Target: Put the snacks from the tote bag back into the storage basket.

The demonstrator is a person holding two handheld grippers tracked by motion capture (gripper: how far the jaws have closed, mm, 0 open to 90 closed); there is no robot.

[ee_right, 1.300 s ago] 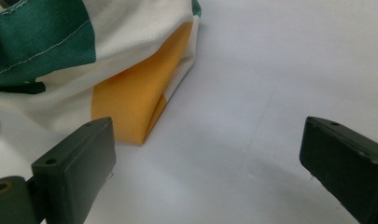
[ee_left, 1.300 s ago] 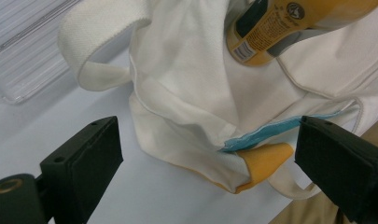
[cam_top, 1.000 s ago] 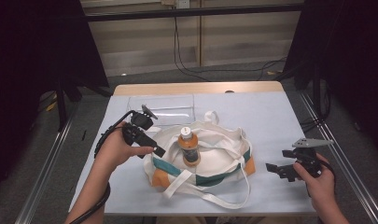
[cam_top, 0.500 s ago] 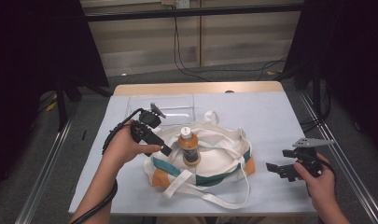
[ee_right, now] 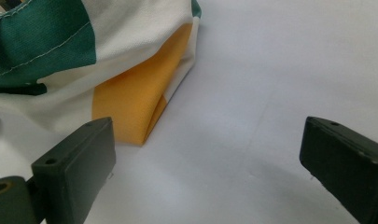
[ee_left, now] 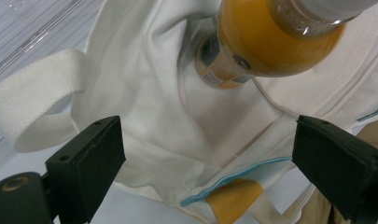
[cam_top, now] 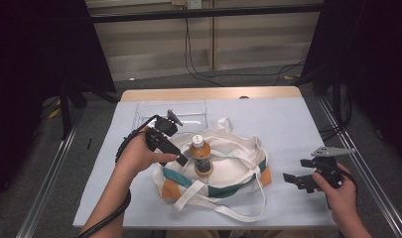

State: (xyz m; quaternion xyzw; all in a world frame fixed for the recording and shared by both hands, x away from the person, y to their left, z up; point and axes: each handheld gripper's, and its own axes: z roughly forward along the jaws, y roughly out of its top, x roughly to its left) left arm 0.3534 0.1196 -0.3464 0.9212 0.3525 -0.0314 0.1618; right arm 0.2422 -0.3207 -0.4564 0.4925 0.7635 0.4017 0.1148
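An orange juice bottle (cam_top: 201, 156) with a white cap stands upright inside a white tote bag (cam_top: 238, 166) with green and orange trim, lying slack mid-table. My left gripper (cam_top: 180, 158) hovers at the bag's left rim, right beside the bottle. Its jaws have just been closing a little but stand open, nothing between them. In the left gripper view the gripper (ee_left: 214, 168) looks down on the bag's white cloth (ee_left: 154, 116), with the bottle (ee_left: 270, 42) just beyond. My right gripper (cam_top: 294, 172) is open, low over the table right of the bag. Its own view (ee_right: 210, 172) faces the bag's orange corner (ee_right: 130, 102).
A clear plastic tray (cam_top: 171, 111) sits behind the left hand at the back of the blue-grey table cover (cam_top: 288, 124). The bag's white straps (cam_top: 223, 208) trail toward the front edge. A strap loop (ee_left: 37, 93) lies left of the left jaws.
The left hand has shifted rightward to the bag's rim, bringing its gripper up beside the bottle. The right hand and gripper have stayed still.
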